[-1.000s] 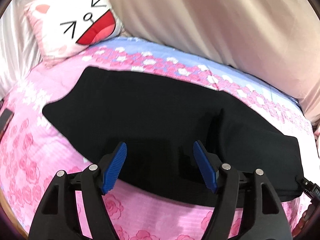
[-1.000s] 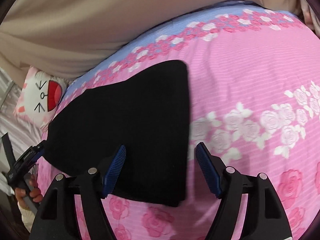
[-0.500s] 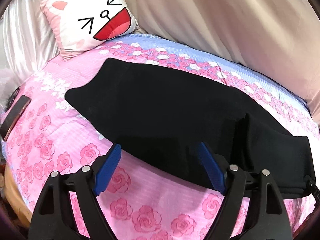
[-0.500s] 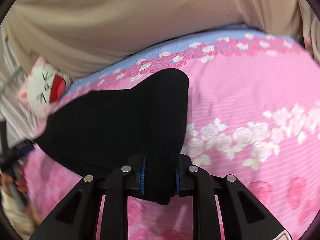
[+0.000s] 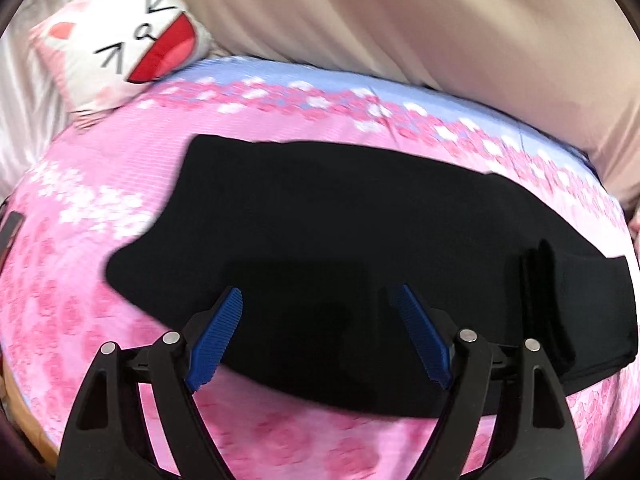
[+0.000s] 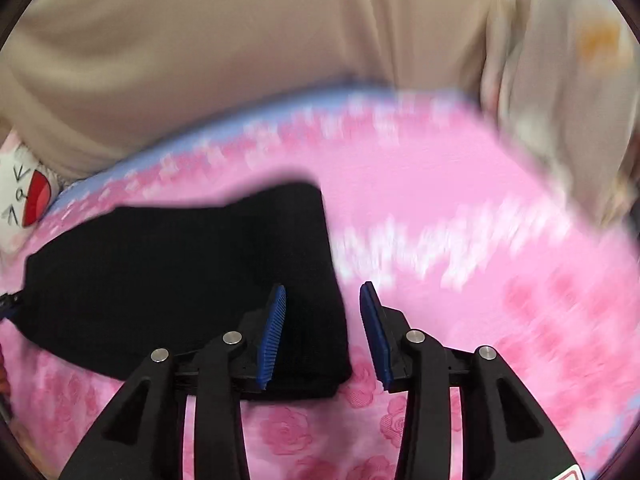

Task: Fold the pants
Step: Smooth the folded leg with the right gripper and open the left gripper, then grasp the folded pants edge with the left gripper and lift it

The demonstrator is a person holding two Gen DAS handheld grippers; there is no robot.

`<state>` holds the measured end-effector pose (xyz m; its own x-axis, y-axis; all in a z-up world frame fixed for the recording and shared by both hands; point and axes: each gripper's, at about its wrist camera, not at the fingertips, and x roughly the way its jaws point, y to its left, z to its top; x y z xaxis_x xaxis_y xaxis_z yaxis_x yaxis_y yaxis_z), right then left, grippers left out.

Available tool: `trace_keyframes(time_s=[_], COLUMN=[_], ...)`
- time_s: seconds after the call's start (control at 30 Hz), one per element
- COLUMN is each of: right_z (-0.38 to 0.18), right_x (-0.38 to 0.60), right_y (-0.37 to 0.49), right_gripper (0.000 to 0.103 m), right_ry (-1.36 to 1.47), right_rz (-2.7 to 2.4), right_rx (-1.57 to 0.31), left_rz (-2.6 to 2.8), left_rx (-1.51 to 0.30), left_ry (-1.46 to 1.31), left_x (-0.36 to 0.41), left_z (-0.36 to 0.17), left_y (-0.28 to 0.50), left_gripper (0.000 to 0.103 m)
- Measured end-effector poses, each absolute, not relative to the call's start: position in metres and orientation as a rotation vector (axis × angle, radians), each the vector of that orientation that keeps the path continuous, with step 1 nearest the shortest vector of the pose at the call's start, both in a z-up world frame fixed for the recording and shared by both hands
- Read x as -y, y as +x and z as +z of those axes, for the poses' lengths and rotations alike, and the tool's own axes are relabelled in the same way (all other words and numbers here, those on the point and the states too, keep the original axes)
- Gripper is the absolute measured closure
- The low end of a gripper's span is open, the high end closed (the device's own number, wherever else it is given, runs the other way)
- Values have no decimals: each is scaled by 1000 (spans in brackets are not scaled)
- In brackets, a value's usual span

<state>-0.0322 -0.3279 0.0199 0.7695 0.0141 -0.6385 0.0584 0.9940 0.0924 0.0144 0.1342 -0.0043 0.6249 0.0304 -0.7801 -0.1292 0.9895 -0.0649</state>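
Observation:
Black pants (image 5: 352, 240) lie flat and lengthwise on a pink floral bed sheet (image 5: 100, 184), with a thicker folded band at their right end. My left gripper (image 5: 320, 336) is open and empty, its blue pads above the pants' near edge. In the right wrist view the same pants (image 6: 168, 272) reach in from the left. My right gripper (image 6: 322, 336) is partly open over the pants' right end; the cloth edge lies between its pads (image 6: 274, 332), not pinched.
A cat-face pillow (image 5: 124, 40) leans at the bed's far left. A beige curtain (image 5: 400, 16) hangs behind the bed. A dark flat object (image 5: 10, 224) lies at the sheet's left edge. Bare pink sheet (image 6: 500, 240) stretches right of the pants.
My right gripper, shut on the pants' right end half a second ago, has opened and let the cloth go. My left gripper stayed open and came back over the pants' near edge.

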Motion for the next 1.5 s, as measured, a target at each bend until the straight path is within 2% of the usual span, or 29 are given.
trace_keyframes(time_s=[0.03, 0.07, 0.13, 0.23, 0.33, 0.37, 0.43, 0.47, 0.5, 0.57, 0.67, 0.77, 0.8, 0.83, 0.9, 1.03, 1.1, 1.23, 1.3, 1.4, 1.5], right_z=[33, 45, 47, 24, 2, -9, -18, -18, -15, -2, 20, 5, -11, -18, -13, 15, 22, 24, 21, 15, 9], right_x=[312, 287, 236, 162, 115, 104, 97, 93, 95, 91, 89, 73, 65, 61, 56, 72, 83, 116, 138, 167, 192], right_y=[-39, -45, -37, -22, -6, 4, 14, 19, 21, 26, 32, 40, 44, 36, 28, 16, 16, 17, 17, 18, 16], right_gripper=[33, 30, 31, 42, 55, 65, 72, 84, 92, 92, 92, 91, 89, 85, 70, 67, 54, 49, 43, 41, 41], right_ry=[73, 43, 14, -45, -153, -173, -173, -176, -177, -142, -96, -107, -130, -160, -207, -89, -43, 37, 105, 200, 273], right_rz=[16, 103, 322, 560, 588, 574, 571, 565, 565, 564, 546, 540, 541, 537, 537, 615, 601, 523, 481, 436, 384], right_rx=[-637, -593, -640, -733, -772, -796, -810, -809, -813, -806, -766, -799, -846, -812, -792, -769, -769, -767, -783, -797, -810], left_rz=[81, 72, 63, 57, 82, 91, 106, 116, 126, 130, 129, 129, 129, 127, 119, 122, 116, 99, 167, 159, 127], left_rx=[-896, -900, -906, -900, -876, -871, -863, -863, -864, -865, -867, -872, -874, -877, -877, -862, -851, -828, -787, -823, -812], left_ry=[-117, -117, -121, -133, -156, -162, -168, -169, -169, -180, -184, -169, -167, -166, -165, -190, -270, -542, -656, -783, -771], left_x=[-129, -126, -121, -125, -144, -151, -168, -174, -180, -188, -192, -191, -190, -190, -192, -202, -217, -257, -280, -293, -282], left_z=[-7, -9, -11, -9, -3, -1, -1, -1, -2, -4, -8, -11, -12, -12, -12, -8, -5, -6, -10, -28, -28], left_y=[18, 20, 23, 21, 13, 10, 6, 5, 5, 6, 9, 10, 10, 11, 9, 2, -5, -19, -27, -22, -13], left_gripper=[25, 25, 25, 24, 16, 16, 16, 16, 16, 16, 16, 16, 15, 15, 15, 15, 14, 15, 15, 15, 14])
